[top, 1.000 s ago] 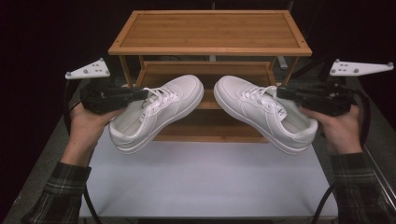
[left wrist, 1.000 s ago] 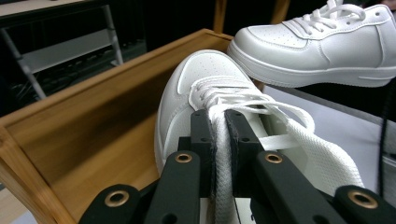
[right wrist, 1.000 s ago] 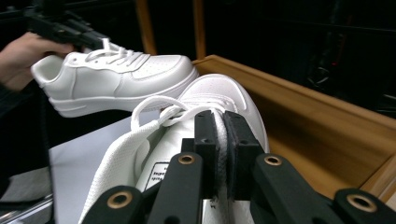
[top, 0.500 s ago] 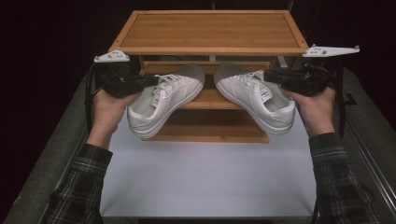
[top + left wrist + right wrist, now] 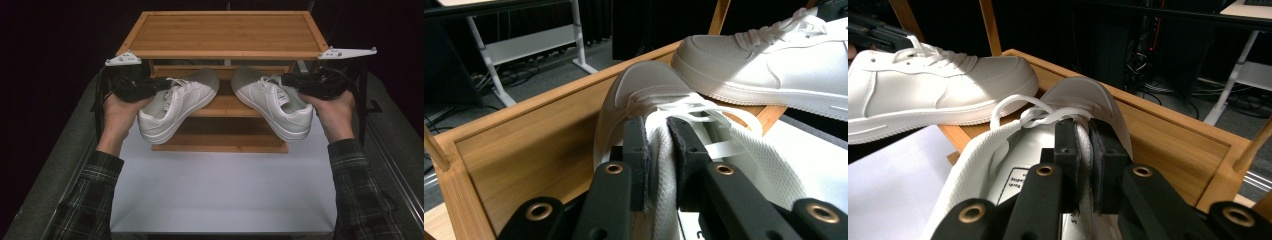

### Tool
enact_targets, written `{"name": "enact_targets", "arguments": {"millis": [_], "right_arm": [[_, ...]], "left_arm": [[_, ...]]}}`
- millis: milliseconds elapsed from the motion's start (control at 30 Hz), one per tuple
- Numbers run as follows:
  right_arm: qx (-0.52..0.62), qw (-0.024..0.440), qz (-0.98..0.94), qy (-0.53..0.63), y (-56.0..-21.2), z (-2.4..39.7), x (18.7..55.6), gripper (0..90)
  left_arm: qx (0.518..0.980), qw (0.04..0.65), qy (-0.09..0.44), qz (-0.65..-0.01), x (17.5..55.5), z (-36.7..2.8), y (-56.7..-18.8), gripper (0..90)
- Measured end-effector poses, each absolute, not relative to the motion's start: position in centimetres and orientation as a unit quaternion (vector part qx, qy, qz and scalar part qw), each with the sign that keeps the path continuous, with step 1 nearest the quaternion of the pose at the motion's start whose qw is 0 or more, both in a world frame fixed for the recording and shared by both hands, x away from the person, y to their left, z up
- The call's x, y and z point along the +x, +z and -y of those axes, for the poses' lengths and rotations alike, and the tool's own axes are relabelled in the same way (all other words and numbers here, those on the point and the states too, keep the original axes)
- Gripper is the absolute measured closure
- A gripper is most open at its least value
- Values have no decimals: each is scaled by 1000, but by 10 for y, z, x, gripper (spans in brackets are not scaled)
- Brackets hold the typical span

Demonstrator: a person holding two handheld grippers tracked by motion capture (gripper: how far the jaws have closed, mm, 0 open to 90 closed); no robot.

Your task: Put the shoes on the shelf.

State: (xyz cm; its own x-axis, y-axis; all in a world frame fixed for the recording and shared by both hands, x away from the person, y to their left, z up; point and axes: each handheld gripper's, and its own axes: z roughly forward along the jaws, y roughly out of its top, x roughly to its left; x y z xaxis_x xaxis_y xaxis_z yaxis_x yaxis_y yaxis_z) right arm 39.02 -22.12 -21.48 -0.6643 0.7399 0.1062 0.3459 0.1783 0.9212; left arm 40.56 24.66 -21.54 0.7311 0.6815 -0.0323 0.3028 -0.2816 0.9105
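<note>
The left gripper is clamping its fingers on the collar of the left white leather lace-up sneaker, though they have just been easing apart slightly. The right gripper is pinching the right white leather lace-up sneaker by its collar. Both toes are resting on the middle shelf of the bamboo slatted shoe rack at the far end of the white bench.

A lab-like workroom: dark curtains, cable tangles, white desk frames behind the table.
</note>
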Motion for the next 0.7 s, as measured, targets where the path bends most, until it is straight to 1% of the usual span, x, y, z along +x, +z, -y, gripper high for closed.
{"name": "enact_targets", "arguments": {"millis": [100,167,367,533,600,700], "right_arm": [[362,190,-747,524,-215,221,391,823],[361,195,-748,522,-215,221,391,809],[360,193,-736,540,-212,224,390,772],[366,193,-726,549,-208,231,386,691],[367,193,-724,551,-207,234,384,675],[369,194,-717,558,-204,240,380,615]], "left_arm": [[775,513,187,-318,407,-247,-216,767],[771,518,183,-322,408,-249,-215,722],[768,522,187,-322,407,-253,-214,674],[761,532,182,-323,406,-256,-211,609],[762,533,179,-323,406,-257,-210,572],[757,537,186,-321,402,-259,-206,531]]}}
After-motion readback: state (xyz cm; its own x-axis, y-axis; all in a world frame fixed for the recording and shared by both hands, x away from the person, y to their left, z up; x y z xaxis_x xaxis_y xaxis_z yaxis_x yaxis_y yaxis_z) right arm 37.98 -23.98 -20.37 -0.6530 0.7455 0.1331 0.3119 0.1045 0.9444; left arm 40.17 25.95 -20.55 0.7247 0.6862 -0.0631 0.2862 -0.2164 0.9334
